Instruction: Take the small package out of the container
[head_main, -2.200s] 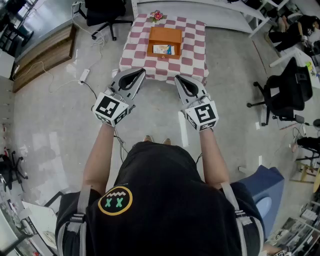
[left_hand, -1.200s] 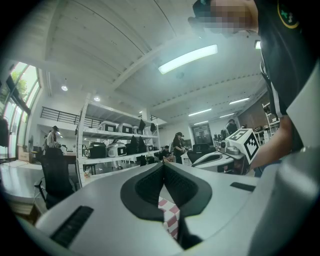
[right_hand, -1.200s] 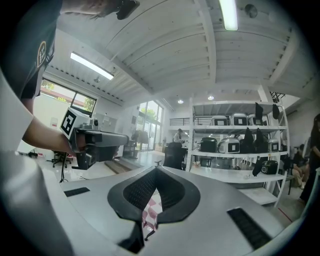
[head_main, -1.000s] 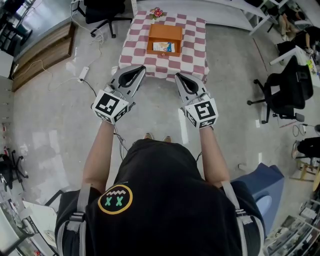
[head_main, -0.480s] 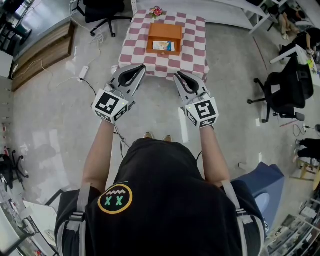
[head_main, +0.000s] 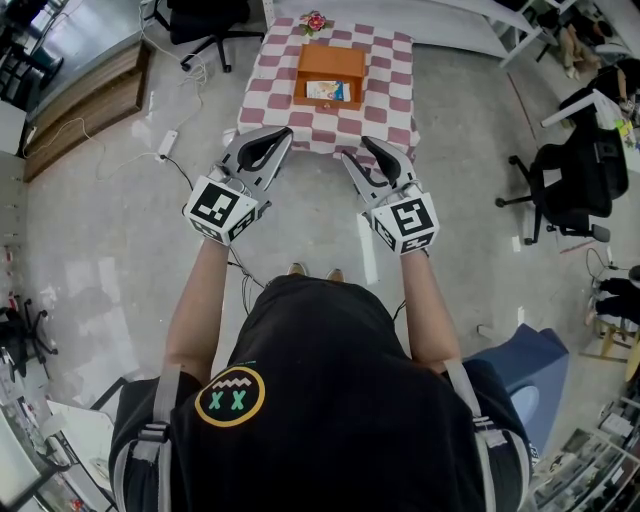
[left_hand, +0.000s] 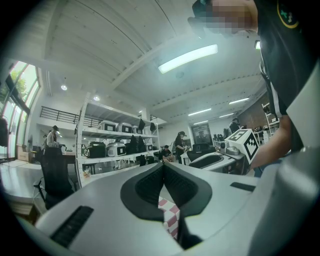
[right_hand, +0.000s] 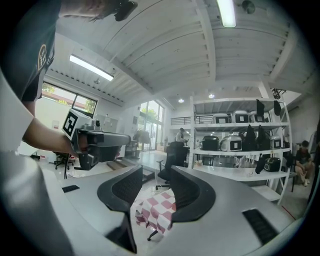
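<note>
Short of the bench's (head_main: 385, 112) near edge, left hand-held gripper (head_main: 285, 133) sits closed; right hand-held gripper's (head_main: 357, 148) empty jaws have just been opening.

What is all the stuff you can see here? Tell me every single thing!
Table: one, pink-and-white checked cloth, ahead of the person.
Container: one, orange, open, on the table.
Small package: one, light with blue and orange print, inside the container.
Flower: one, red, at the table's far edge.
Office chairs: at least two, black, beyond the table and at the right.
Power strip: one, white, on the floor left of the table.
Shelves: one rack, white, holding appliances, in the background.
Person: one, black shirt, standing.
Left tool: one, grey, shut, empty.
Right tool: one, grey, has just been opening, nothing between its jaws.
</note>
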